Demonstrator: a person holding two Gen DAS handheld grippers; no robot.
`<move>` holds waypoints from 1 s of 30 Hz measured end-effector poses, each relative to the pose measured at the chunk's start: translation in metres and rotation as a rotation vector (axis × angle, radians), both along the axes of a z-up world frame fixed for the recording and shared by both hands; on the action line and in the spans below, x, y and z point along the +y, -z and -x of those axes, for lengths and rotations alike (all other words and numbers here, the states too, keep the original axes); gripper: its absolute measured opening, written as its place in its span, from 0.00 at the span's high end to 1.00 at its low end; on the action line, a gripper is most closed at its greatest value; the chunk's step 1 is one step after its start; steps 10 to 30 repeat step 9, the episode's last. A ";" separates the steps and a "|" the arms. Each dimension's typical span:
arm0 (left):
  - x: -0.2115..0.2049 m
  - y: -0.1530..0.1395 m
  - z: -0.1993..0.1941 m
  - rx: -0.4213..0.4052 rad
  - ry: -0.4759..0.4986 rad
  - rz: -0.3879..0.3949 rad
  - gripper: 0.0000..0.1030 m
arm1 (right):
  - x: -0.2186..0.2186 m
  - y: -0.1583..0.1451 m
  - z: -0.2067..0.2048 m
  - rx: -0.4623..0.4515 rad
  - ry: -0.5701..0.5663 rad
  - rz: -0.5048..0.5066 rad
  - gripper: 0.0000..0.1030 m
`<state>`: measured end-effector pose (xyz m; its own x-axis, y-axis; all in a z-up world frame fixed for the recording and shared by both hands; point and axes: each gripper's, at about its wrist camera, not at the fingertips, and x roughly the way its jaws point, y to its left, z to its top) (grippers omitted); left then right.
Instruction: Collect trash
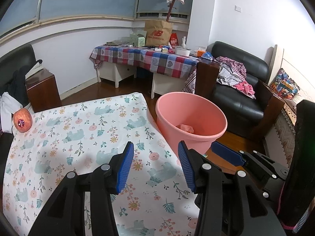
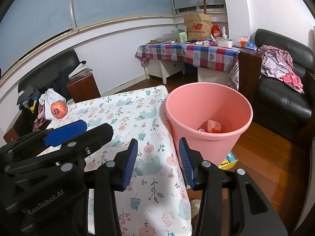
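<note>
Left wrist view first: the left hand-held gripper [image 1: 155, 167] sits at the bottom of the frame with its blue pads apart and nothing between them, hanging over the floral-cloth worktop [image 1: 82, 137]. The cloth looks bare of litter; the only thing on it is an apple [image 1: 22, 122] way over at the left edge, and I wouldn't count that as trash. The pink bin [image 1: 191, 122] stands right of centre, just beside the worktop's edge, with a crumpled pinkish wrapper [image 1: 186, 128] already lying at its bottom. Right wrist view: the right hand-held gripper [image 2: 157, 163] is also parted and empty, low in the frame, aimed at the gap between cloth and bin. Inside the bin [image 2: 208, 116] you can see the wrapper [image 2: 213, 126] plus a small clear scrap. So I'd say it's basically done, unless the yellow-and-teal box [image 2: 229, 160] on the floor behind the bin counts.
</note>
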<state>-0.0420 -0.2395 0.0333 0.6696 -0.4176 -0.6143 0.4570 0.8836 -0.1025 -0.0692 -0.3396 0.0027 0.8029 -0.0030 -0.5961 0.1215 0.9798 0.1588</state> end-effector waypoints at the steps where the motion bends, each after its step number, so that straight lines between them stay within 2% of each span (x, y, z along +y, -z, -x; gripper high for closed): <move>1: 0.001 0.000 -0.002 0.003 -0.001 0.001 0.55 | 0.002 0.000 -0.001 0.002 -0.002 0.002 0.57; 30: 0.009 0.003 -0.006 0.014 -0.013 0.009 0.55 | 0.007 0.001 -0.007 0.009 -0.015 0.012 0.57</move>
